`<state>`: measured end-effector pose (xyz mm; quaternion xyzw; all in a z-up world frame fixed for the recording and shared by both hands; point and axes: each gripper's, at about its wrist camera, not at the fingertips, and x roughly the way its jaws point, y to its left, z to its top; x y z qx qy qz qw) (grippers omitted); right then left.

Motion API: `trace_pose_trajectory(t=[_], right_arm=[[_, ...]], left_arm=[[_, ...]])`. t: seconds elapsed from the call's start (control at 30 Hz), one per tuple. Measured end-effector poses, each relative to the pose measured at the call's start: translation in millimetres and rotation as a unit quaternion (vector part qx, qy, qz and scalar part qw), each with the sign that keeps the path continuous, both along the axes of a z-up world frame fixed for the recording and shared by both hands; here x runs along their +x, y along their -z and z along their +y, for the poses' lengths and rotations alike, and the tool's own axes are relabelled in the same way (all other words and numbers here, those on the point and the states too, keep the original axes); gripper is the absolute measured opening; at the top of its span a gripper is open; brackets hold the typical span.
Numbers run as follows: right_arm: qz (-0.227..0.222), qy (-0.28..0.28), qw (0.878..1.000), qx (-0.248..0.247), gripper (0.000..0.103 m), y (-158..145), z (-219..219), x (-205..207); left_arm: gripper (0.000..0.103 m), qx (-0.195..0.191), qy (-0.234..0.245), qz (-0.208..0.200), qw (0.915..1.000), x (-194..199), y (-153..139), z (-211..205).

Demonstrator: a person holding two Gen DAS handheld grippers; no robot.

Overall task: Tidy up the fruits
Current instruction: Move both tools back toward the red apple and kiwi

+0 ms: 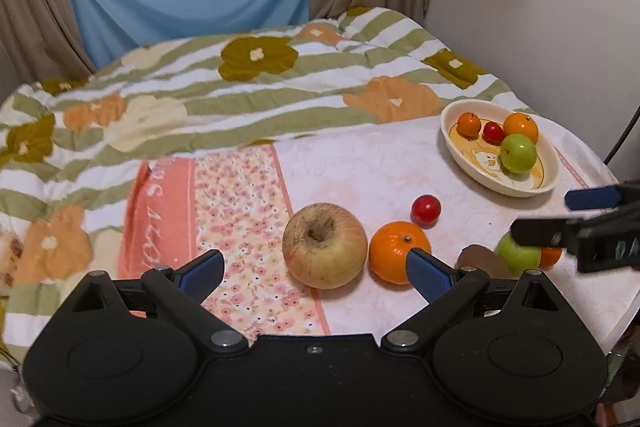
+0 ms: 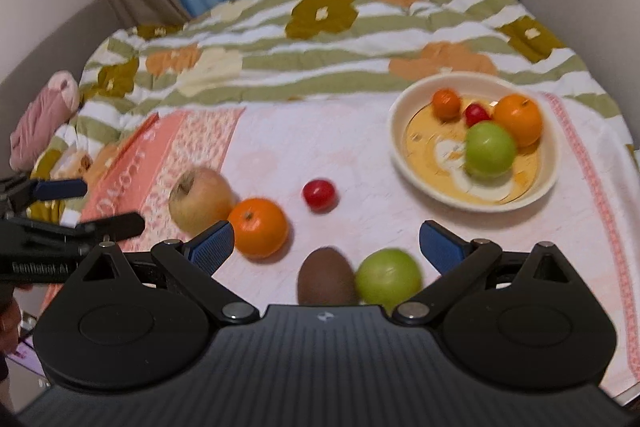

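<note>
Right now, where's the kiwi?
In the right wrist view the kiwi lies on the cloth between the open fingers, touching the green apple on its right, with the orange up-left.

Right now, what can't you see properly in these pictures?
- Kiwi: its bottom is cut off by the right gripper's body in the right wrist view.
- Small orange fruit: mostly hidden behind the right gripper and loose green apple in the left wrist view.
- Bowl fruit: blurred in the right wrist view.

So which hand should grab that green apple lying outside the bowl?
Probably the right gripper: the green apple lies between its open fingers, near the bowl. The left gripper faces the big apple.
</note>
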<state>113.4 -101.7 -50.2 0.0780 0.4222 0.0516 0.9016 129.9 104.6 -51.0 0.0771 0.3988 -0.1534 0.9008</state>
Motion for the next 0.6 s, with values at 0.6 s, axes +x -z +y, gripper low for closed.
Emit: trace_pose_trajectory(t=[0.6], right_arm=[[0.028, -0.068, 0.995, -0.071, 0.103, 55, 66, 41]], left_arm=[[0.099, -0.036, 0.037, 0.078, 0.9956, 74, 56, -1]])
